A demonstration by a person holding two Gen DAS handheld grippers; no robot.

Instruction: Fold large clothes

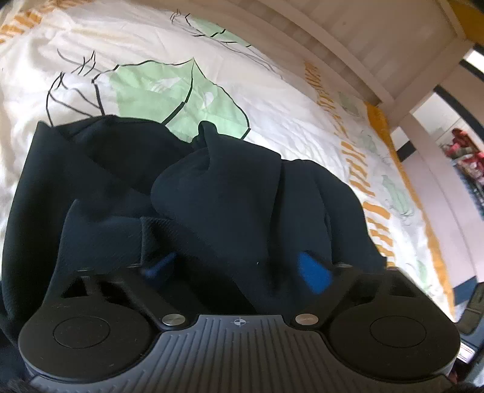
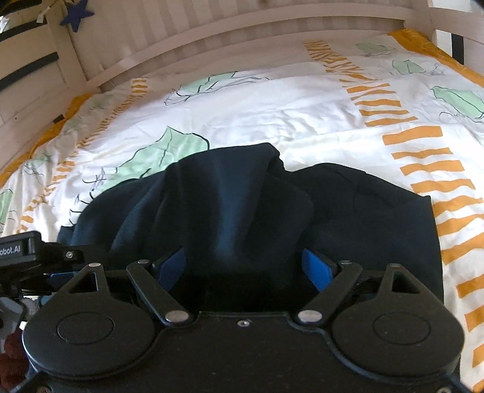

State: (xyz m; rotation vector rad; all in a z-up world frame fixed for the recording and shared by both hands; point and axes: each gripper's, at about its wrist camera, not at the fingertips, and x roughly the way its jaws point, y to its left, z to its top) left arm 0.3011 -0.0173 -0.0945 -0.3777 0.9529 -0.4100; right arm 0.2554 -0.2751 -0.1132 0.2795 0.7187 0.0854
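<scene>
The large dark navy knitted garment (image 2: 272, 211) lies bunched on the bed, heaped in loose ridges rather than laid in flat panels — folding is judged to be at an early or middle stage, with smoothing and the final folds left to do. The left gripper (image 1: 239, 266) has its blue-padded jaws apart with a hump of the cloth rising between them; whether the pads press on it cannot be told, since the fabric hides the tips. The right gripper (image 2: 245, 263) stands wide, released, cloth lying between its jaws without visible pinch. The surface is a white quilted bedcover printed with pale green leaves and orange stripes (image 2: 302, 115), somewhat creased, bordered in orange. Behind it runs a pale wooden slatted bed frame (image 2: 211, 27) — a dark blue star ornament (image 2: 77, 13) hangs at its corner.
</scene>
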